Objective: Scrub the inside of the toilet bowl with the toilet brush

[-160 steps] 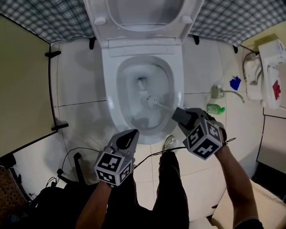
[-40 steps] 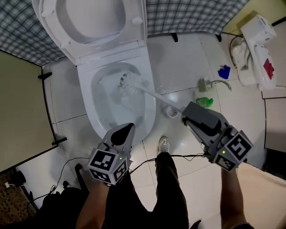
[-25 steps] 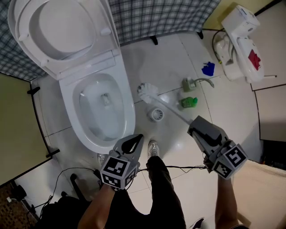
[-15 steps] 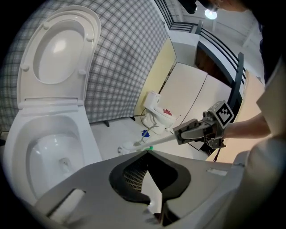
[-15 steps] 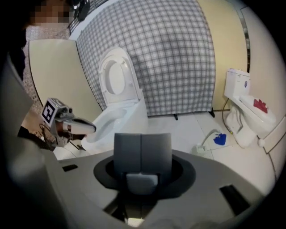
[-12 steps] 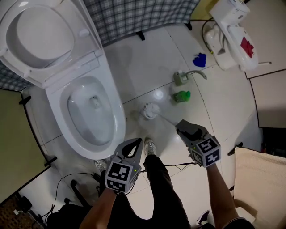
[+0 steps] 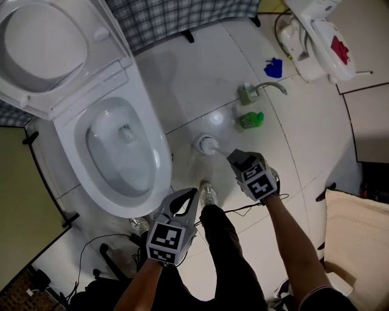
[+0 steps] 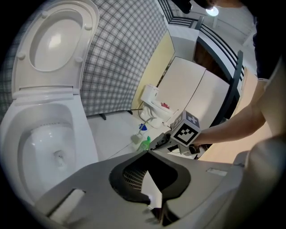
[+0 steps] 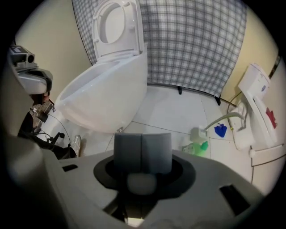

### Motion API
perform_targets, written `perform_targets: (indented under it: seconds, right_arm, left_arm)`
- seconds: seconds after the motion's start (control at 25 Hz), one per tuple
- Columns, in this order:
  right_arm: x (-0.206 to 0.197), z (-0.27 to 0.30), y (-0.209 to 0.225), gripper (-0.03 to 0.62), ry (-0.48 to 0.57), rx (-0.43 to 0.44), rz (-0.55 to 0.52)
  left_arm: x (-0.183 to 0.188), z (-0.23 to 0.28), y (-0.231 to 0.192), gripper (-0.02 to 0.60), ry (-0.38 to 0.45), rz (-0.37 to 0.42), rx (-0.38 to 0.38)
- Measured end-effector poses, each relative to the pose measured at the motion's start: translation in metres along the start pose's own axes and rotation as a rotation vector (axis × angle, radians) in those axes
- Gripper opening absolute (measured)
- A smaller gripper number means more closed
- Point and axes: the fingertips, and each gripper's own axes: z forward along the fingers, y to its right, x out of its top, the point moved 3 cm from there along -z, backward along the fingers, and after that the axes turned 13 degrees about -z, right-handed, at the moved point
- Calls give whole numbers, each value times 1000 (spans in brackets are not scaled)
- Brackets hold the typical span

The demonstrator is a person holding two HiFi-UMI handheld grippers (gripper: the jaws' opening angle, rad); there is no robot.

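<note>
- The toilet brush (image 7: 207, 144) is being held outside the toilet bowl (image 7: 159, 159), to the right of the bowl's near rim.
- Its round white head end is being held low over the tiled floor (image 7: 200, 79). Whether it is touching the floor or sitting in a holder cannot be told.
- The brush's thin handle is being pinched by the right gripper (image 7: 234, 158). In the right gripper view the grey pads (image 9: 128, 152) are being pressed side by side, with the pale handle showing just below them.
- The right gripper is being pointed steeply down, just to the near right of the brush head.
- The left gripper (image 7: 192, 193) is being held with its jaw tips pressed together and nothing between them.
- It is being carried just beside the near rim of the bowl and well apart from the brush.
- The bowl is being shown uncovered, with the seat and lid (image 7: 42, 45) raised at the far left against a checked cloth (image 7: 176, 15).
- A green bottle (image 7: 250, 119) is being shown lying on the floor to the right of the brush head, so the brush head is placed between the bowl and this bottle.
- Farther off, a pale bottle with a curved spout (image 7: 247, 94) and a small blue item (image 7: 273, 67) are being shown on the tiles.
- A white unit with a red mark (image 7: 319, 33) is being shown at the far right.
- The person's shoe (image 7: 208, 193) is being shown on the floor between the two grippers, with a black cable (image 7: 240, 209) trailing beside it.
</note>
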Motion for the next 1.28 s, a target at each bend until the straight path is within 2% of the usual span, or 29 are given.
perform_targets:
  seconds: [0.28, 0.52, 0.6, 0.76, 1.12, 1.28]
  right_arm:
    - [10, 31, 5, 172, -53, 0, -5]
    - [20, 55, 2, 172, -101, 9, -54]
    - [26, 60, 6, 172, -109, -9, -46]
    - [31, 78, 0, 172, -151, 12, -46]
    - [38, 93, 1, 171, -165, -11, -61]
    - [39, 91, 3, 179, -159, -47, -78]
  left_arm:
    - [-3, -1, -11, 8, 4, -26, 2]
    - [-2, -5, -16, 8, 14, -34, 24]
    - [-2, -5, -18, 8, 16, -28, 30]
    - [-3, -9, -27, 8, 26, -37, 41]
    - [4, -17, -41, 8, 57, -49, 67]
    - [9, -20, -40, 8, 54, -37, 68]
